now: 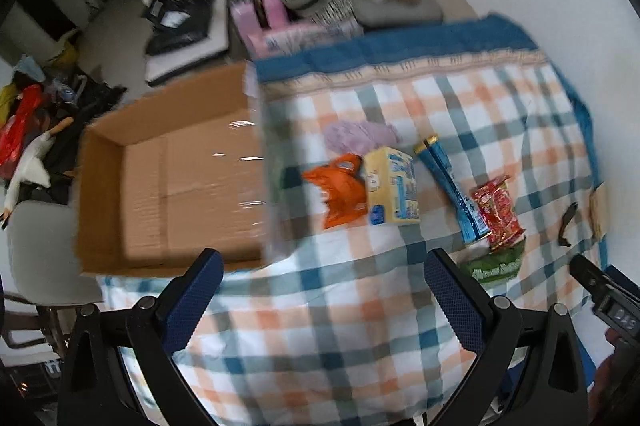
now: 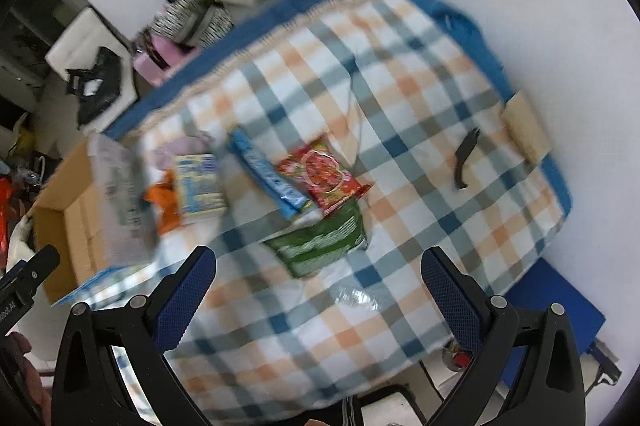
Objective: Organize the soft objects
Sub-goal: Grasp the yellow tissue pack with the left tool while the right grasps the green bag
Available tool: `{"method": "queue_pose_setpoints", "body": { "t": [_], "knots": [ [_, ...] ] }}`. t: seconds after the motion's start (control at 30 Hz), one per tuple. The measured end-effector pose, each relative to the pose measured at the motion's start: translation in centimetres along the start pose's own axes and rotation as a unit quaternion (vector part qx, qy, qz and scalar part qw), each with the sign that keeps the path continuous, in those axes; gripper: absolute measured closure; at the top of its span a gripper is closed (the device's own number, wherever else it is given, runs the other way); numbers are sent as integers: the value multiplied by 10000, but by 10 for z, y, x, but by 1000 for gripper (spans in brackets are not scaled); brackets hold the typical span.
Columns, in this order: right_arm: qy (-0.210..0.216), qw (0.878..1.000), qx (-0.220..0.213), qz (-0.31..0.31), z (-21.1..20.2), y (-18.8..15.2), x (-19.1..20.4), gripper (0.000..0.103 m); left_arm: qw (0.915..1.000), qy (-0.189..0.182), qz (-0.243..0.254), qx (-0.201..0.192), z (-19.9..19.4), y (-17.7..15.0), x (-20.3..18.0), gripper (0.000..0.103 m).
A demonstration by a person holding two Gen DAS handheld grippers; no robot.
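Beside cardboard box [image 1: 168, 177] — snack packets [image 1: 498, 211]

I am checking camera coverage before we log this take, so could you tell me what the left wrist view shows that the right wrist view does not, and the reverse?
Only the left wrist view shows the full inside floor of the cardboard box, bare as far as visible, and a white plush toy lying beyond it. Only the right wrist view shows the whole green packet and the blue block below the table edge. Both show the checked cloth, orange bag, yellow pack, blue tube, red packet, and open, empty grippers, left gripper and right gripper.
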State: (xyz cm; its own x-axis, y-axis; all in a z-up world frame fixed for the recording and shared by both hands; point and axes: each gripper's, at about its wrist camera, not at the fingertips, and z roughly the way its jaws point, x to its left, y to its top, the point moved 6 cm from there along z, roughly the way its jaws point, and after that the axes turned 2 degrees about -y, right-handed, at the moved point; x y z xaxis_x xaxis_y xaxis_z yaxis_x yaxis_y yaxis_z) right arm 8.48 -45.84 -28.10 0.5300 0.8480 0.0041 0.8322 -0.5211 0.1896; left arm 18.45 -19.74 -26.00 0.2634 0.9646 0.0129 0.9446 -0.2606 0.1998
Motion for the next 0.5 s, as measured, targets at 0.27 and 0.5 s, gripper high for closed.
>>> {"method": "queue_pose_setpoints", "body": {
  "t": [0.27, 0.5],
  "knots": [
    [-58, 9878, 1512, 377, 128, -7, -23, 0, 9946, -50, 123, 1032, 115, 22, -35, 0],
    [1306, 9360, 2291, 2331, 178, -57, -35, 5, 9854, -291, 126, 1671, 173, 24, -54, 0]
  ]
}}
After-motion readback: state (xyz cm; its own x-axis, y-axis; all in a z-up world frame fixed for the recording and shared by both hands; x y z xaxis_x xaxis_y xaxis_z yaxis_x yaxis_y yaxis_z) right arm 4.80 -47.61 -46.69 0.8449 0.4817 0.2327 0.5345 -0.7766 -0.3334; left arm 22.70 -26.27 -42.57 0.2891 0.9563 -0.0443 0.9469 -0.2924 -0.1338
